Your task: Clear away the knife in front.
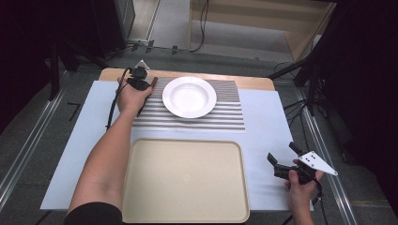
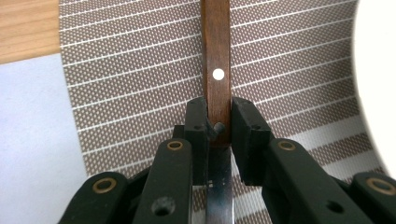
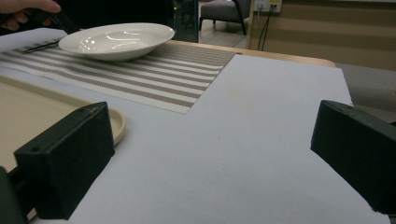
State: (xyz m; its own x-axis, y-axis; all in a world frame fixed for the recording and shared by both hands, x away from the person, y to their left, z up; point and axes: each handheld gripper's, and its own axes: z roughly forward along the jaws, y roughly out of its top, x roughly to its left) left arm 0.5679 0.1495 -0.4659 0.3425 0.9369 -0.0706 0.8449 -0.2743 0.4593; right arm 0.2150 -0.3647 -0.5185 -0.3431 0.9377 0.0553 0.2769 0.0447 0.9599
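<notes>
L gripper (image 2: pixel 218 122) clamps knife handle (image 2: pixel 215 70); R gripper (image 3: pixel 210 158) wide open.

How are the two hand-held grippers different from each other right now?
The left gripper is far out over the striped placemat, beside the white plate; the right gripper sits near the table's right edge, past the beige tray. The left gripper's jaws are closed on a knife with a wooden handle; the right gripper's jaws stand wide apart with nothing between them. Both are black, two-jawed, and each is held in a hand.

plate (image 1: pixel 189 97) just right of knife (image 2: pixel 215 70)
</notes>
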